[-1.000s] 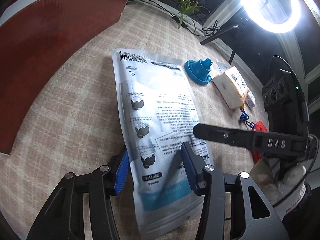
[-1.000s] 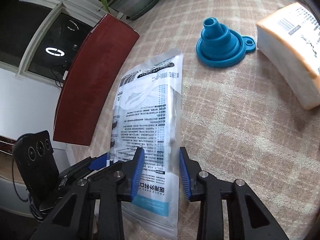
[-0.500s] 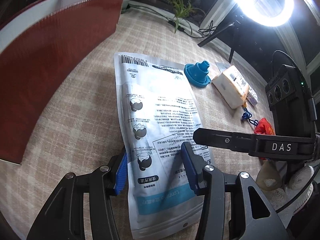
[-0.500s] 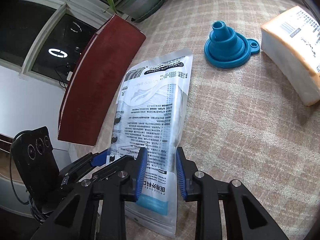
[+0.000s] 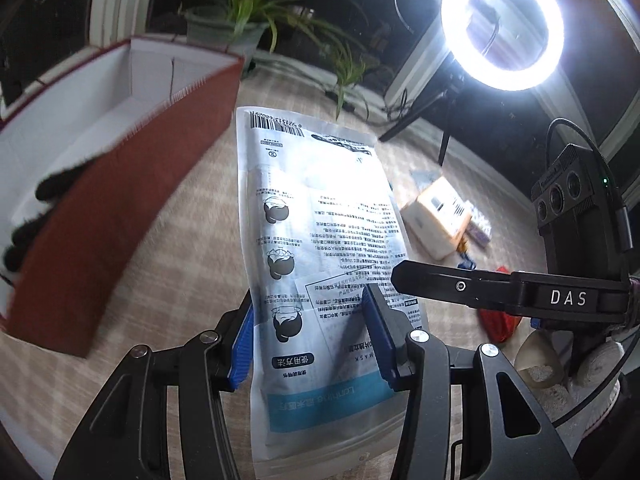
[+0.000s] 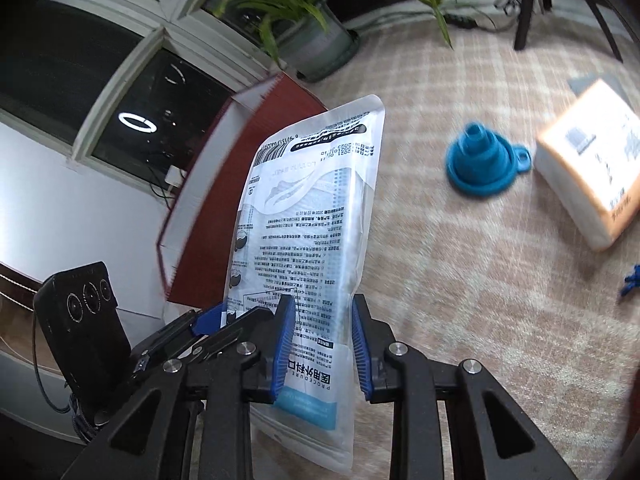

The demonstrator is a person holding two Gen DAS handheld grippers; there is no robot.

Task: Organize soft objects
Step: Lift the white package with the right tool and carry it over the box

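The left gripper [image 5: 310, 334] grasps the mask pack [image 5: 320, 240] across its lower part, one blue pad at each long edge. The right gripper [image 6: 320, 342] grips the same pack [image 6: 308, 224] near its bottom, and its jaws have just been closing with the pack between them; its pads press the pack's sides. In the left wrist view the right gripper's black finger [image 5: 452, 286] lies across the pack's right edge, just above the left gripper's right pad.

The pack hangs between both grippers, lifted off the checked cloth [image 6: 460, 280], its barcode end pointing up and away from the cameras. Left of the pack stands an open red box [image 5: 108, 216] with a white inside; something dark lies in it, too blurred to name.

To the right, on the cloth, a blue funnel [image 6: 482, 164] sits wide end down, just beside an orange and white packet [image 6: 588, 176]. A small red thing [image 5: 498, 322] lies near the right gripper. A ring light [image 5: 502, 26] shines at upper right, and a potted plant [image 6: 316, 36] stands by the window beyond the box.
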